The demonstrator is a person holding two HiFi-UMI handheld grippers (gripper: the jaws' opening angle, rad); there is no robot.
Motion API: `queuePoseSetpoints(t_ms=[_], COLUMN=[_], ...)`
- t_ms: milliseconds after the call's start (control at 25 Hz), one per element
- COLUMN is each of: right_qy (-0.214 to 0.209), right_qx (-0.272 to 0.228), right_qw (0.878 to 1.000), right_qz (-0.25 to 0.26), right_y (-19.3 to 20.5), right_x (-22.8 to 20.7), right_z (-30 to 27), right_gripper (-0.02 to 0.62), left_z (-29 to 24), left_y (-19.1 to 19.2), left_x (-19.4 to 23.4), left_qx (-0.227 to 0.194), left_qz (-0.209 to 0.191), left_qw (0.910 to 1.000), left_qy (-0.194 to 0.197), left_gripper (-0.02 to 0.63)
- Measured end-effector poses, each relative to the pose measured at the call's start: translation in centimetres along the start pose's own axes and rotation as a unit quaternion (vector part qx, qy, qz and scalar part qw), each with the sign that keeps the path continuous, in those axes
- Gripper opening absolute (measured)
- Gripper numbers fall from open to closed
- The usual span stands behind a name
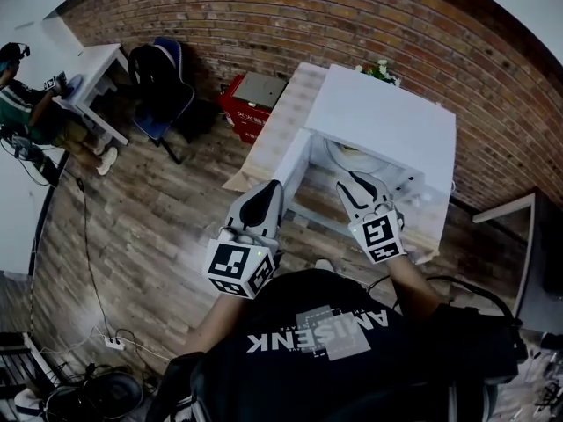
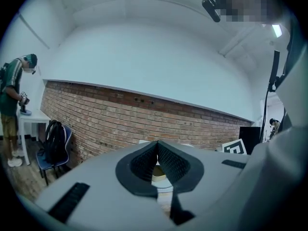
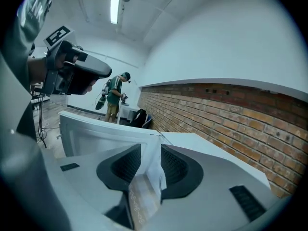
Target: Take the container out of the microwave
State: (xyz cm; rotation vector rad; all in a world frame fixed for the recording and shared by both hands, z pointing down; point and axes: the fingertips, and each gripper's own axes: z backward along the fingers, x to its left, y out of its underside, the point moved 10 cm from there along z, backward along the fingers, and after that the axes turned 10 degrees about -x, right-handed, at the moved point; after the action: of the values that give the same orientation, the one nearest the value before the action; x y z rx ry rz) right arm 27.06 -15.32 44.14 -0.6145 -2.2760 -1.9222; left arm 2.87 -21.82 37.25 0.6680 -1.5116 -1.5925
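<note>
A white microwave [image 1: 387, 117] stands on a wooden table [image 1: 273, 134], its door [image 1: 295, 161] swung open to the left. Inside it lies a pale round container [image 1: 352, 158]. In the head view my left gripper [image 1: 273, 185] hovers in front of the open door, and my right gripper [image 1: 349, 178] is just before the cavity's mouth, close to the container. The left gripper [image 2: 157, 143] has its tips together with nothing held; the container [image 2: 159, 175] shows beyond them. The right gripper [image 3: 150, 148] has its pads apart, with only the door's edge [image 3: 96, 134] seen past them.
A red box [image 1: 251, 99] with a grey lid sits on the floor left of the table. A blue chair [image 1: 158, 82] with a black backpack and a white desk [image 1: 92, 77] with a person stand further left. A small plant [image 1: 380, 70] stands behind the microwave. A power strip [image 1: 114, 343] and cables lie on the floor.
</note>
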Motion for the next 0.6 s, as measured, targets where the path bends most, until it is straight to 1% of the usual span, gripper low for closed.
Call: queuePoseSetpoints(t_ms=[160,280,440,600], right_qy=[-0.013,-0.023,-0.032,-0.048], right_qx=[0.016,0.019,0.032,0.055], right_qw=[1.0,1.0,0.999,0.997], right_qz=[-0.002,-0.003,0.014,0.024], right_y=[1.5,2.2,3.5,5.2], right_x=[-0.6,-1.0,-1.4,-2.1], right_z=[-1.1,-1.9,-2.7,-4.0], right_gripper=[0.156,0.16,0.163,0.192], left_z=[-0.4,-0.6,-1.0,-1.4], left_y=[0.1,0.3,0.7,1.0], left_x=[-0.1,-0.3,-0.6,-0.8], left_qx=[0.001,0.003,0.008,0.013], left_qz=[-0.003,-0.009,-0.009,-0.013], left_qw=[1.0,0.9999,0.9997,0.9994], left_qy=[-0.008,-0.014,-0.019,-0.03], left_gripper=[0.012,0.012,0.012,0.012])
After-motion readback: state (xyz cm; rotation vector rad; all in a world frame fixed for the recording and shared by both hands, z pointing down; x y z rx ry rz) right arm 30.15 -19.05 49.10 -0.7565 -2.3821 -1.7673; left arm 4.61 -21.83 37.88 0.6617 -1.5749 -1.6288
